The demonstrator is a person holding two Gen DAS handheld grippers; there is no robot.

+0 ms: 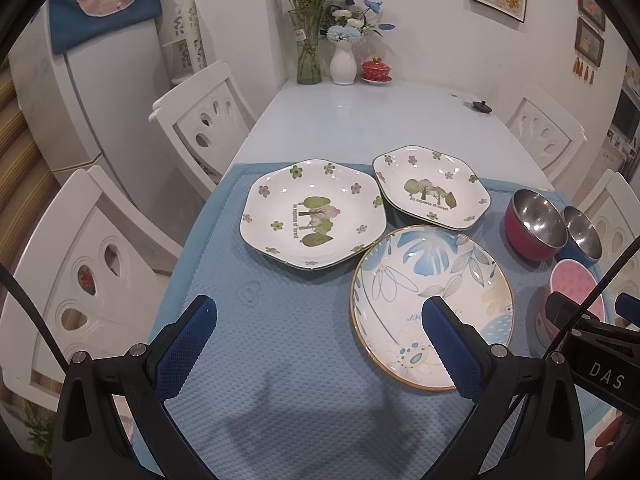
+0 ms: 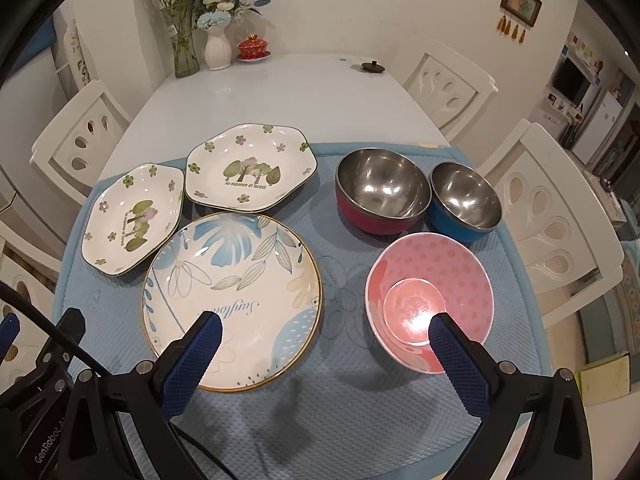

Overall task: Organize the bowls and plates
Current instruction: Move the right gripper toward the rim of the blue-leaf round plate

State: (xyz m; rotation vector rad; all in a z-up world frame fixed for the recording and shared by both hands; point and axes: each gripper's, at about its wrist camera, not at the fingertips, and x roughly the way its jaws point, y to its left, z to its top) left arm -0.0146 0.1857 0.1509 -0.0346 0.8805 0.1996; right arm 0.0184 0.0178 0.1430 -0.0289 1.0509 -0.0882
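On the blue mat [image 1: 256, 360] [image 2: 344, 412] lie two hexagonal tree-print plates, one at the left [image 1: 314, 214] [image 2: 130, 218] and one farther back [image 1: 432, 186] [image 2: 250, 168], and a round blue-leaf plate [image 1: 432, 304] [image 2: 232, 296]. To the right stand a red steel bowl [image 1: 534, 224] [image 2: 382, 196], a blue steel bowl [image 1: 582, 234] [image 2: 466, 200] and a pink dotted bowl [image 1: 576, 284] [image 2: 430, 296]. My left gripper [image 1: 320, 320] is open above the mat beside the round plate. My right gripper [image 2: 326, 336] is open between the round plate and the pink bowl.
The white table [image 2: 256, 96] holds a glass vase [image 2: 185, 46], a white vase [image 2: 218, 52], a red lidded cup [image 2: 252, 48] and a small black lid [image 2: 372, 66] at the far end. White chairs [image 1: 200, 124] [image 2: 556, 224] stand along both sides.
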